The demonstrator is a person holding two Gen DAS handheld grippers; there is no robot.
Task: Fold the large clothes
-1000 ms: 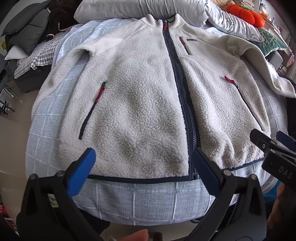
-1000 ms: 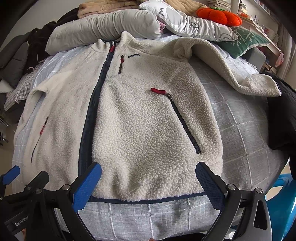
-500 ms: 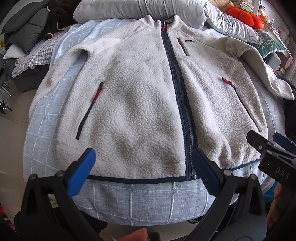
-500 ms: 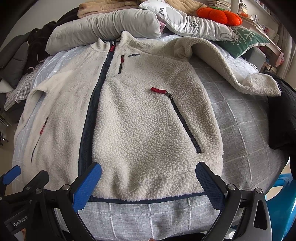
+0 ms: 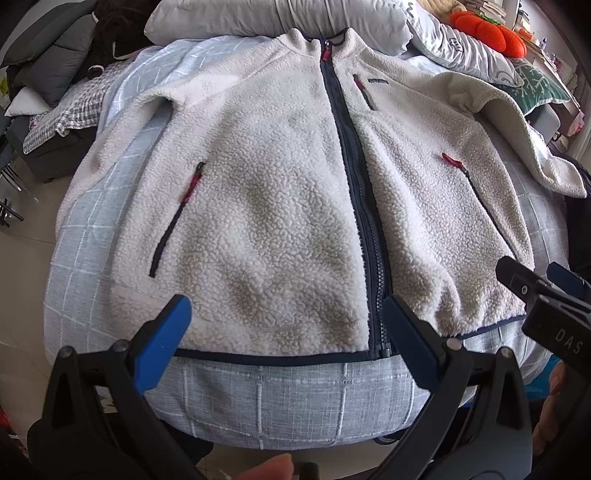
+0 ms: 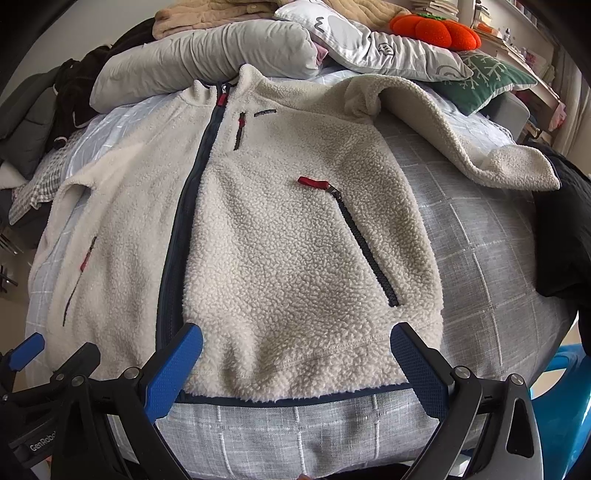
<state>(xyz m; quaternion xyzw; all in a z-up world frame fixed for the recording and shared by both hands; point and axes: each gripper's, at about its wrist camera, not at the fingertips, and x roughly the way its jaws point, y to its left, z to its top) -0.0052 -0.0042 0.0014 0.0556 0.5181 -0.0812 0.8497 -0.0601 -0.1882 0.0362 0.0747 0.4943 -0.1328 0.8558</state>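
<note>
A cream fleece jacket lies flat and face up on the bed, zipped with a navy zipper, its collar toward the pillows. Its right sleeve stretches out to the right; the left sleeve runs down the bed's left side. My left gripper hovers open over the hem near the zipper's lower end, nothing between its blue pads. Over the hem's right half my right gripper is likewise open and empty. The right gripper also shows at the right edge of the left wrist view.
The bed has a grey-blue checked cover. Grey pillows, an orange pumpkin cushion and a green cushion line the head end. Dark clothing lies at the right edge, a checked cloth and dark garments at the left.
The left gripper has drifted slightly, so the jacket sits a little further left and lower in its view. The right gripper's view is almost unchanged. Both stay open.
</note>
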